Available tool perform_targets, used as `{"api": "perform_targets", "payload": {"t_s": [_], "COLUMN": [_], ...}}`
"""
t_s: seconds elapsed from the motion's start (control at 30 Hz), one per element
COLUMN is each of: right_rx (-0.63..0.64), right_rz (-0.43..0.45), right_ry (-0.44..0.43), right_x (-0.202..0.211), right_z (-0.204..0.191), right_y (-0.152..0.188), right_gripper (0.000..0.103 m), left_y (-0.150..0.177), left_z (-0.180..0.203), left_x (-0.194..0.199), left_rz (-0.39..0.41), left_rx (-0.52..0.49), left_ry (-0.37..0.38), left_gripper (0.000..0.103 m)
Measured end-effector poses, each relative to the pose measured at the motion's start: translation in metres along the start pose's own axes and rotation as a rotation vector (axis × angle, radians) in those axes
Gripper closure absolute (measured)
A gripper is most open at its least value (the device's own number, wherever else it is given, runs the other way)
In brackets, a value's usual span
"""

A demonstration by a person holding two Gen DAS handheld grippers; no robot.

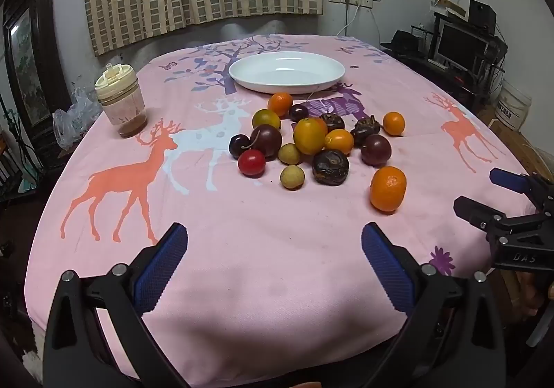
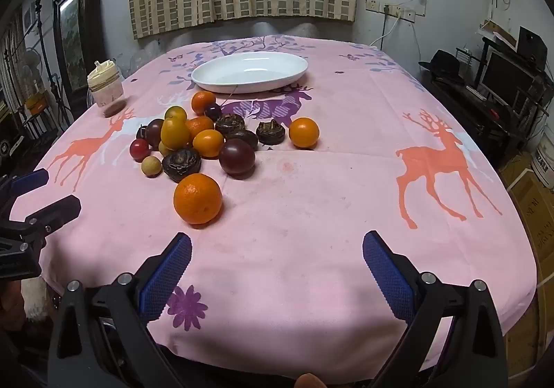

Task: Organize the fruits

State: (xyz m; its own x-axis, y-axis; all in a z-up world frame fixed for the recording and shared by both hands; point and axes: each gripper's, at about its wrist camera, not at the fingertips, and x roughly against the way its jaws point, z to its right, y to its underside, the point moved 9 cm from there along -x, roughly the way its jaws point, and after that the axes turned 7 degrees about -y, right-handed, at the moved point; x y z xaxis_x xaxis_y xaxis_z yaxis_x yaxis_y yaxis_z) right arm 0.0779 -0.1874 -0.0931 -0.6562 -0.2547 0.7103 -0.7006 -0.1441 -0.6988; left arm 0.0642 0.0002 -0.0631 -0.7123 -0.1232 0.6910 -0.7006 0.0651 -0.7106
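While both tools hover over the near edge of the tabletop [image 1: 242,284]: left gripper [image 1: 274,270] jaws wide, empty; fruit pile [image 1: 304,138] mid-table before white dish [image 1: 287,71]; nearest orange [image 2: 197,198] just ahead-left of right gripper [image 2: 277,275], likewise agape, hence closer.

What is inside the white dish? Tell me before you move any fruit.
The white dish looks empty: only its bare white inside shows, with all the fruit on the cloth in front of it. The near rim hides a thin strip of its floor.
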Motion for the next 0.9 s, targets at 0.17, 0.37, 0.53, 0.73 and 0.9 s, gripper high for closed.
{"api": "perform_targets", "payload": {"t_s": [0.17,0.37,0.53,0.73,0.9], "right_rx": [-0.003,0.0,0.001,0.002,0.001], "right_rz": [0.0,0.004,0.004,0.004,0.004], "right_ry": [-0.002,-0.002,-0.003,-0.002,-0.001], "right_x": [-0.0011,0.0004,-0.0001,0.0008,0.001], "right_z": [0.0001,-0.0009,-0.001,-0.0021,-0.0022], "right_y": [0.0002,0.0003,0.0003,0.0003,0.0003], "right_gripper": [0.004,0.004,0.004,0.004,0.004], "left_y": [0.0003,0.0004,0.0032,0.0035,0.0035], "left_z": [0.0005,-0.0003,-0.0036,-0.0058,-0.0055], "left_x": [-0.0003,0.0008,0.0001,-0.0011,-0.0012], "left_rz": [0.001,0.001,-0.004,-0.008,-0.008], "left_rx": [0.001,0.002,0.006,0.008,0.008], "left_ry": [0.001,0.001,0.001,0.0,0.001], "left_gripper": [0.005,0.005,0.005,0.005,0.005]}}
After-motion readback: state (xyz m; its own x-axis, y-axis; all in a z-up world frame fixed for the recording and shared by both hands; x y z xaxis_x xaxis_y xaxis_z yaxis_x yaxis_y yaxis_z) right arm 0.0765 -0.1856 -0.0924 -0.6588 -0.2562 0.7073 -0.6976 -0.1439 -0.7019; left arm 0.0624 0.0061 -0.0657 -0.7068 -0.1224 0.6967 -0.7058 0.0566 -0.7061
